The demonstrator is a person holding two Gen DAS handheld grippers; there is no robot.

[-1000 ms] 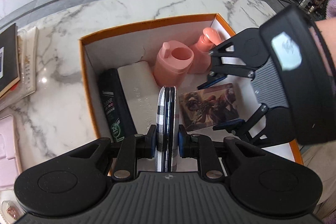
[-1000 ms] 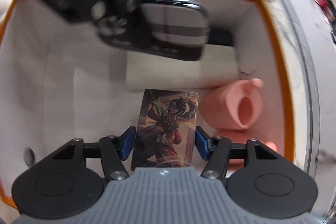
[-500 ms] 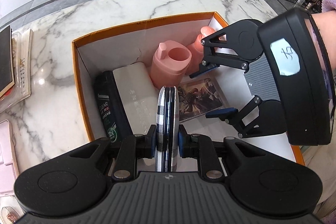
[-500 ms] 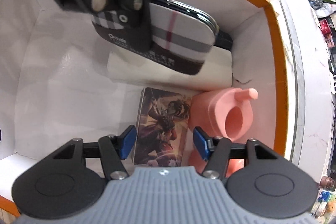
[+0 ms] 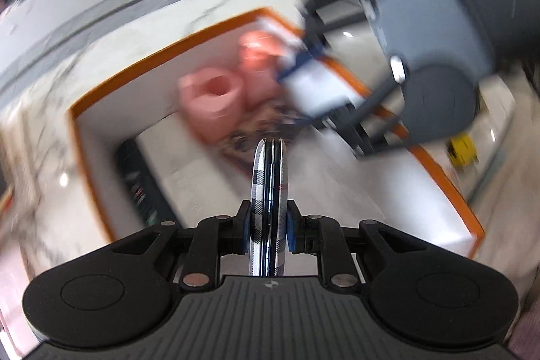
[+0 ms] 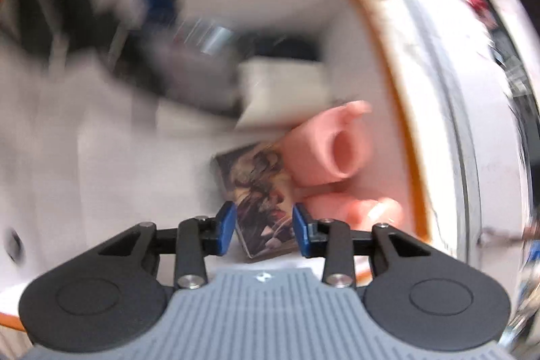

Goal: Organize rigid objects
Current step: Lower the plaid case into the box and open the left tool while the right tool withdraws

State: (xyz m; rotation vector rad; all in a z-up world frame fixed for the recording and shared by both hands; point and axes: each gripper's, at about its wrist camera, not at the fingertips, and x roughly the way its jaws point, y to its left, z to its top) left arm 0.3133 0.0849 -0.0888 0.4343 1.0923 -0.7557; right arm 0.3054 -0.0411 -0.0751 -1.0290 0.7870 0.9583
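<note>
Left tool [image 5: 269,230] clamped on plaid-cased phone [image 5: 269,191], held edge-on above orange-rimmed box [image 5: 101,97] on marble tabletop [image 5: 44,110]. Right tool [image 6: 264,230] closing, nothing gripped; picture card [image 6: 260,188] lies below, between pads; pink cup [image 6: 324,154] just beyond, right.

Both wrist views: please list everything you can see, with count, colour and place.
box: 1, orange rim, white inside, on marble top
cups: 2, pink, far box corner
card: 1, dark picture, box floor, beside the cups
white block: 1, box floor
dark bottle: 1, by box wall, blurred
plaid case: 1, black-white, in left gripper
left gripper: shut on plaid case
right gripper: closing, above card, not touching
</note>
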